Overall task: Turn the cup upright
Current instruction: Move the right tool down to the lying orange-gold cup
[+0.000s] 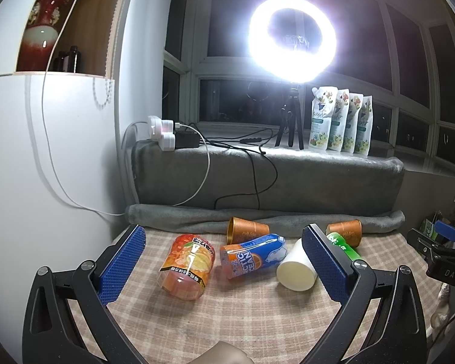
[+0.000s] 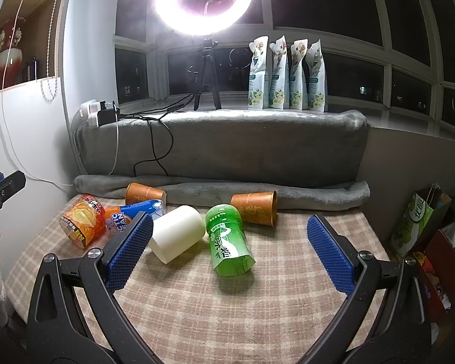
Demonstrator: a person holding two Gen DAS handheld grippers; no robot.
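Checked tablecloth (image 2: 227,318) under a ring light (image 2: 204,0), grey blanket roll (image 2: 318,195) behind. Six cups, all on their sides: two brown paper cups (image 2: 254,207), one white cup (image 2: 177,232), one green cup (image 2: 229,241), one orange cup (image 2: 83,223), one blue-orange cup (image 1: 253,256). Four pouches (image 2: 288,74) on the sill. Right gripper (image 2: 229,238) spread wide, empty, green cup lying between its fingers. Left gripper (image 1: 224,261) likewise wide, empty, framing orange, blue-orange and white cups. Probably best: straddle one body mid-length, close gently, rotate base down.
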